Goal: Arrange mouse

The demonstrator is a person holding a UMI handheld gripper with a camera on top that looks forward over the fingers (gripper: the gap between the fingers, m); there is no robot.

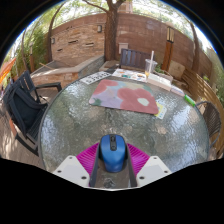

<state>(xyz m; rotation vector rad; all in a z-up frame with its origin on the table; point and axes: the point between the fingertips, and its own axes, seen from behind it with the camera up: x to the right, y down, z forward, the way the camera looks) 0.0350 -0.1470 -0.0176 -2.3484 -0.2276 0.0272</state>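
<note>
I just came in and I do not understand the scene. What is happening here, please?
A person's handheld tool holds a blue computer mouse between its two fingers, which appear shut on it, above a round glass table outdoors. Beyond the mouse lies a mouse pad with red and grey patches, probably where the mouse goes.

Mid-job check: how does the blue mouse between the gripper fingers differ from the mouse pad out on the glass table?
The mouse is small, rounded and solid blue; the mouse pad is broad, flat and patterned in red, pink and grey. The mouse sits between the fingers of the gripper, pads close at both sides; the mouse pad lies well beyond them, near the middle of the table. Whether the mouse rests on the glass is unclear.
</note>
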